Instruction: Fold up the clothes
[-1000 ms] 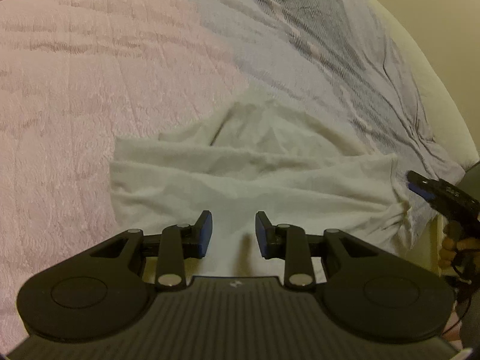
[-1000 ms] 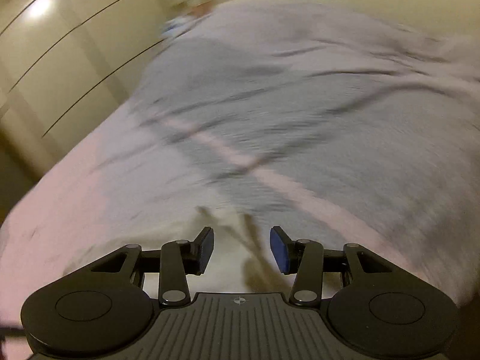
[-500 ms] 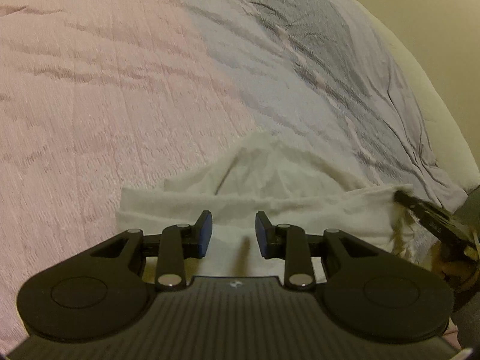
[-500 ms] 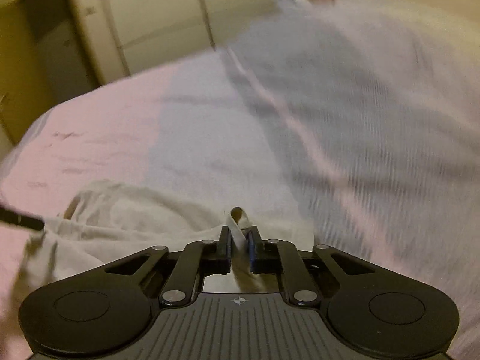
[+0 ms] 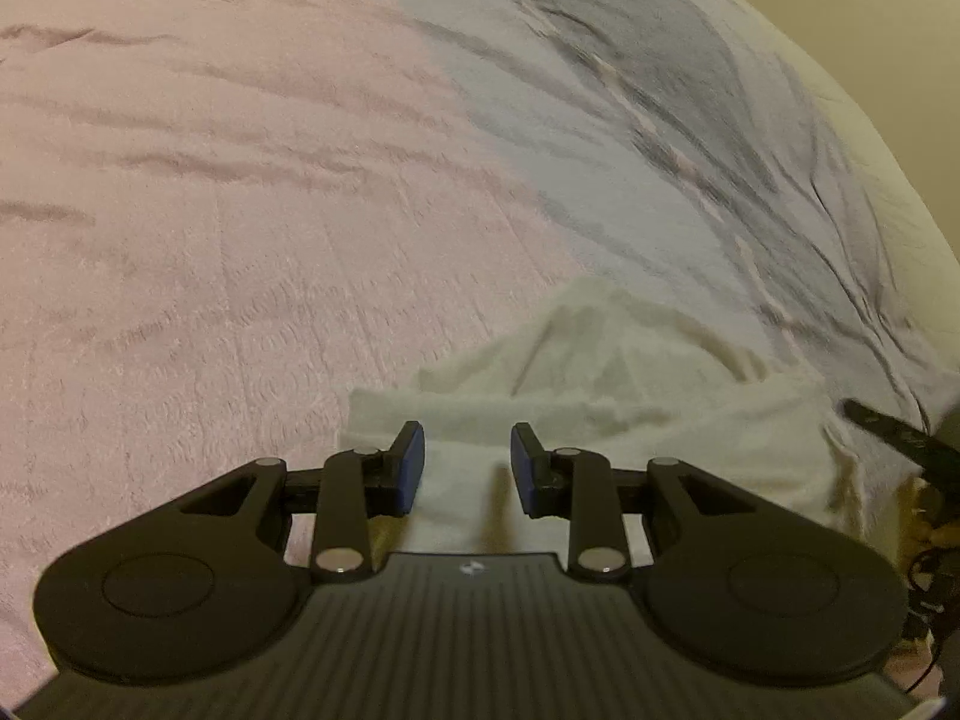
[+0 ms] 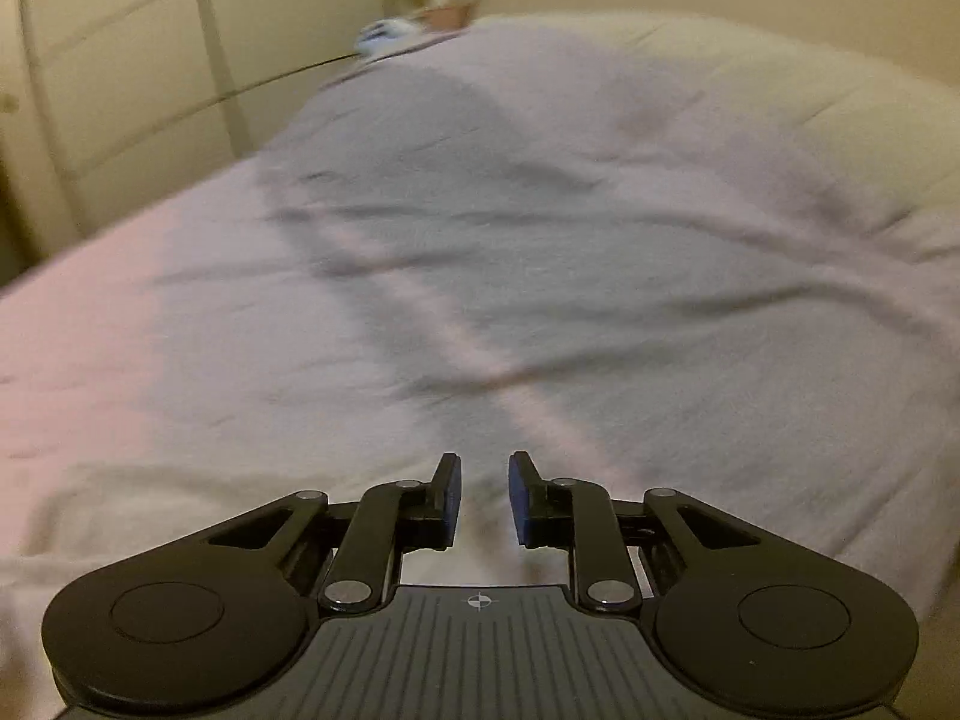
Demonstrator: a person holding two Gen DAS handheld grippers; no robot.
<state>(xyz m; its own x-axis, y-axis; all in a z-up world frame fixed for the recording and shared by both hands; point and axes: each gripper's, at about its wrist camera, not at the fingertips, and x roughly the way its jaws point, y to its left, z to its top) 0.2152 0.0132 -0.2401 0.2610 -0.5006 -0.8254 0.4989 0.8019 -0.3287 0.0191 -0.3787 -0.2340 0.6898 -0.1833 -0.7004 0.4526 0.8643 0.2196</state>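
Left gripper [image 5: 467, 465]: jaws apart, nothing between the blue pads [image 5: 411, 468], held low over the near edge of the garment [image 5: 630, 420]. Garment is white, soft, partly folded, lying on the bed just ahead of the left gripper; a straight folded edge runs across it near the fingertips, with a rumpled raised part behind that. Its left corner sits on the pink part of the blanket [image 5: 210, 210]; its far side reaches the grey part. Right gripper [image 6: 484, 498]: jaws parted with a narrower gap, nothing gripped, pads [image 6: 451, 501] clear of cloth. In the left wrist view the right gripper [image 5: 894, 429] shows as a dark tip at the right edge, at the garment's right end; whether it touches the cloth cannot be told. A bit of the hand [image 5: 939, 531] shows below it, blurred. In the right wrist view the garment [image 6: 150, 516] lies at lower left, beside and below the left finger, pale and blurred. Beyond it the blanket [image 6: 540, 240] spreads pink at left, grey in the middle with a pink stripe crossing it, creased. Cream mattress [image 6: 810, 90] edge at far right. Farthest back: pale cabinet doors [image 6: 120, 60] at left, and some small blurred items [image 6: 414, 18] at the head of the bed, not identifiable
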